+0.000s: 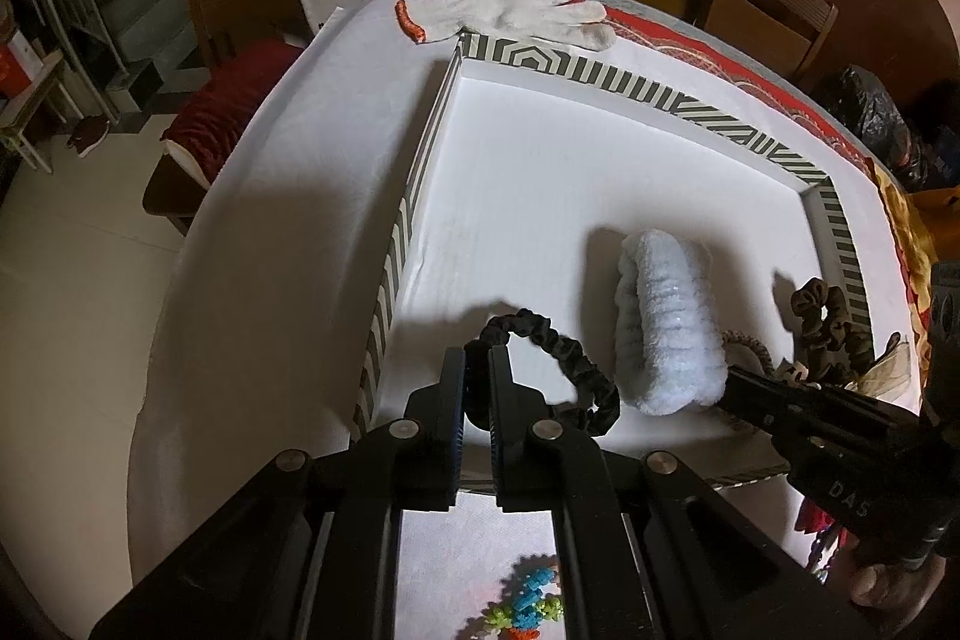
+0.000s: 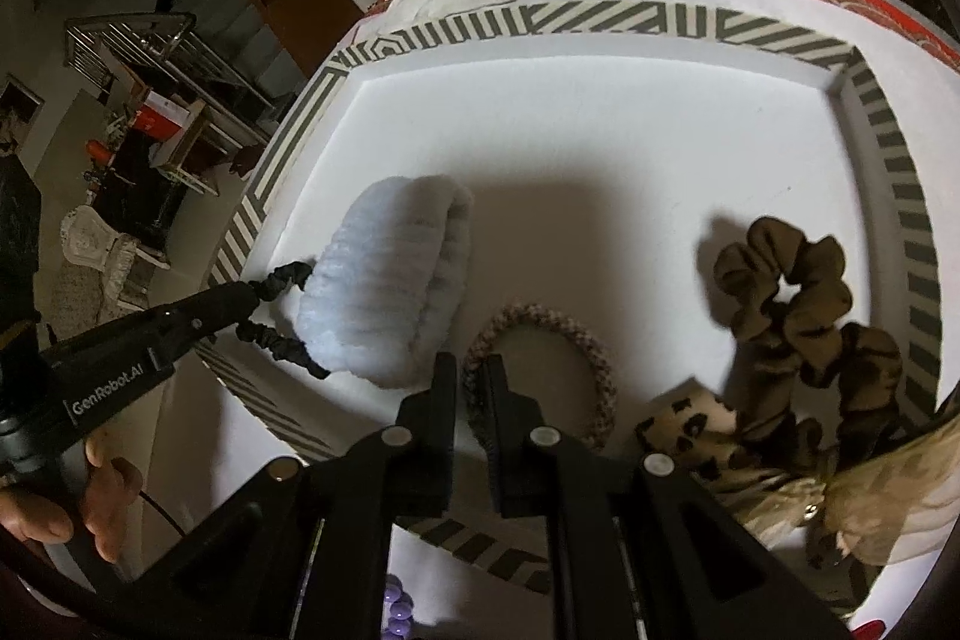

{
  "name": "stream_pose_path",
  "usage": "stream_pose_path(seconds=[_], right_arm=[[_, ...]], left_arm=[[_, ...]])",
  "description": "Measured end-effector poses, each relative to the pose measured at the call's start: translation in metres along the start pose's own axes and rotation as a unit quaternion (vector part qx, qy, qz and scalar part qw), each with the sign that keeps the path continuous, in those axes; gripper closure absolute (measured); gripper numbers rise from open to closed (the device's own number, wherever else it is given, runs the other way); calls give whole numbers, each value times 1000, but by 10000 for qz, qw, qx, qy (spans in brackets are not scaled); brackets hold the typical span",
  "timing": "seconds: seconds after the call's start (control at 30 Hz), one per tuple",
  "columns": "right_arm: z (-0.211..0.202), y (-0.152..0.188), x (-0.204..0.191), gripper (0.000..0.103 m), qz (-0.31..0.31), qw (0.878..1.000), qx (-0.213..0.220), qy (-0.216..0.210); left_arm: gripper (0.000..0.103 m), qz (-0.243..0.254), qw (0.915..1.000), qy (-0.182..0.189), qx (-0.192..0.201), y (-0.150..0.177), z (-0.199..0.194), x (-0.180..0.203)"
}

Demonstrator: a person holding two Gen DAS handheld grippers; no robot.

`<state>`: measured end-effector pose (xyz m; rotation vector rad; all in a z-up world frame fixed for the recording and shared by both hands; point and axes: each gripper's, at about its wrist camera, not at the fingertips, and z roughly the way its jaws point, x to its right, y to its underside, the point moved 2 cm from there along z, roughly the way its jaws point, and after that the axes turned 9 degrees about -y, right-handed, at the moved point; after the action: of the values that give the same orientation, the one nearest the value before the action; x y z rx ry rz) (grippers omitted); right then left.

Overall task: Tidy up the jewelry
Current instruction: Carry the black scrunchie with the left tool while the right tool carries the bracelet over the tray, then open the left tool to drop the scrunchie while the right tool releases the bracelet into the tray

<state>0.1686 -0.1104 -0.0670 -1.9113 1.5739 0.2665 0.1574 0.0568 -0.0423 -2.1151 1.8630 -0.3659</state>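
Fingers of the left gripper (image 1: 477, 388) pinch the black scrunchie band (image 1: 555, 346), nearly closed on its loop, holding it just above the white floor of the striped tray (image 1: 600, 73), near the tray's left wall, so my read is it's being set down in its own spot beside the fluffy white headband (image 1: 669, 322). Over on the right gripper (image 2: 474, 388), the fingers clamp the braided beige band (image 2: 576, 340), low over the tray's near edge, next to the brown scrunchie (image 2: 780, 274) and the leopard-print piece (image 2: 690, 424). Both tools angle down into the tray from the near side, side by side, left tool reaching in from the left
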Motion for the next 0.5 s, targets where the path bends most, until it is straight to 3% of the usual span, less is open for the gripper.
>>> stream_pose_path(seconds=[0.1,0.2,0.37,0.5], right_arm=[[-1,0,-1,87,-17,10000,5,-9],[-6,0,-2,86,38,10000,33,-51],[-24,2,-6,67,109,9996,245,-72],[-42,7,-14,67,50,9991,422,-66]], left_arm=[[93,-4,10000,-2,-48,1,0,1],[73,-27,10000,16,-41,1,-3,0],[66,-73,10000,-41,48,2,-11,-3],[61,-97,9998,-78,124,4,-19,-4]])
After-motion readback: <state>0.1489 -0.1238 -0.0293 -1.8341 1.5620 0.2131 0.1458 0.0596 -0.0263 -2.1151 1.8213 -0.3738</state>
